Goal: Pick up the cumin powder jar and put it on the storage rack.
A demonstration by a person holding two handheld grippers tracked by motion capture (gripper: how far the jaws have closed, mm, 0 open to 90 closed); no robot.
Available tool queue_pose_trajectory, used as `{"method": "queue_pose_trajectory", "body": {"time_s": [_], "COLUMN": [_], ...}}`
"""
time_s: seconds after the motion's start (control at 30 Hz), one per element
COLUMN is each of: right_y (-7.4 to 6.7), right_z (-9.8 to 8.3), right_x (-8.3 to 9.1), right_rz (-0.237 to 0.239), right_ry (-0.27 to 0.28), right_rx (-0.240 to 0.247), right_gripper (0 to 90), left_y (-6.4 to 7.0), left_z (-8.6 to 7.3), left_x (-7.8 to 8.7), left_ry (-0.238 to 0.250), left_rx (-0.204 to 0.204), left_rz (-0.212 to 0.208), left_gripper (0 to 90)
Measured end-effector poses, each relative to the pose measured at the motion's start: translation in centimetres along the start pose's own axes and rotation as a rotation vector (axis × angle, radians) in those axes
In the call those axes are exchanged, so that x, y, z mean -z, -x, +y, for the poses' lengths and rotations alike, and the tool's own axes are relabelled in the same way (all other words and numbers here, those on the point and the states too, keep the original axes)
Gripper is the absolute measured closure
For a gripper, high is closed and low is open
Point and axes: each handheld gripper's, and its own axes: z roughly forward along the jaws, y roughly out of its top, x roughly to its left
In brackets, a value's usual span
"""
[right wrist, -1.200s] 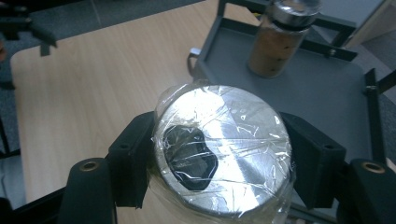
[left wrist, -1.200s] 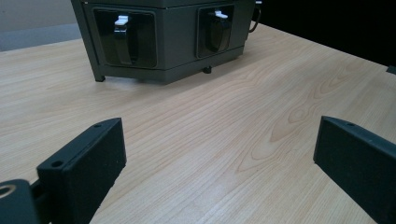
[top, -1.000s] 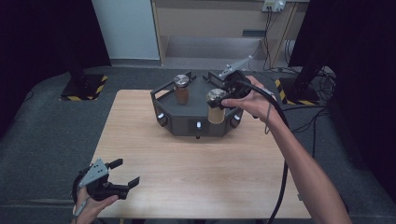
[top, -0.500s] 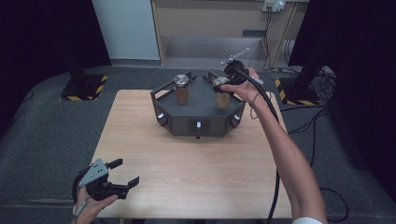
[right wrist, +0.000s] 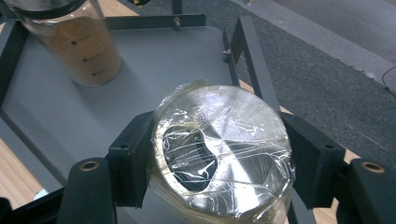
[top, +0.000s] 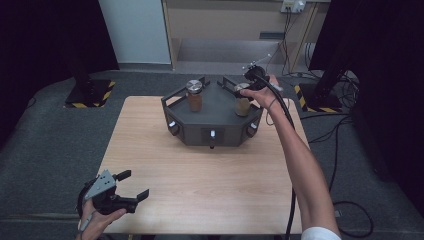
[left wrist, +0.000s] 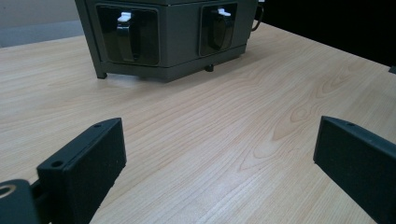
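A dark grey six-sided stand [top: 215,120] sits at the table's far middle. On its top tray at the left stands a jar of brown powder [top: 194,96] with a silver lid. My right gripper [top: 243,91] is over the tray's right rear corner, shut on a second jar [top: 243,106]. In the right gripper view the pads [right wrist: 133,156] press both sides of that jar's film-wrapped silver lid [right wrist: 233,121]; the other jar [right wrist: 79,42] is beyond it. Whether the held jar rests on the tray I cannot tell. My left gripper [top: 135,184] hovers open at the table's front left corner, holding nothing.
The stand's side walls carry black levers with white tips [left wrist: 125,35]. Thin upright rails [right wrist: 247,51] edge the tray [right wrist: 140,70]. Bare wooden table [left wrist: 210,121] stretches between the left gripper [left wrist: 219,158] and the stand. Grey carpet and cables [top: 345,130] lie to the right.
The right gripper has carried its jar away from the stand's front right, back and down to the tray's right rear corner. The left gripper has stayed put.
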Motion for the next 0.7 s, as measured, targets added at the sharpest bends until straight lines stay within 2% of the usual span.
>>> {"method": "queue_pose_trajectory", "body": {"time_s": [0.07, 0.43, 0.5, 0.57, 0.6, 0.63, 0.7], "right_y": [0.3, 0.6, 0.8, 0.4, 0.4, 0.8, 1.0], "right_z": [-0.2, -0.6, -0.6, -1.0, -1.0, -1.5, -2.1], "right_x": [-0.1, -0.5, -0.4, -0.1, -0.1, 0.5, 1.2], "right_rz": [0.006, 0.006, 0.02, -0.016, -0.016, 0.008, 0.011], "right_ry": [0.005, 0.007, 0.003, 0.035, 0.035, 0.081, 0.132], "right_rx": [-0.016, -0.038, -0.042, -0.048, -0.048, -0.061, -0.078], "right_gripper": [33.2, 32.7, 26.2, 16.9, 16.9, 12.7, 9.1], "left_y": [0.0, 0.0, 0.0, 0.0, 0.0, 0.0, 0.0], "left_z": [0.0, 0.1, 0.1, 0.1, 0.1, 0.0, 0.1], "left_x": [0.0, 0.0, 0.0, 0.0, 0.0, 0.0, 0.0], "left_ry": [-0.001, -0.007, -0.004, -0.005, -0.005, -0.003, -0.003], "left_rx": [-0.001, -0.004, -0.002, -0.002, -0.002, -0.001, -0.004], "left_rz": [-0.001, -0.004, -0.004, -0.003, -0.003, -0.003, -0.004], "left_gripper": [1.4, 1.5, 1.5, 1.5, 1.5, 1.5, 1.5]}}
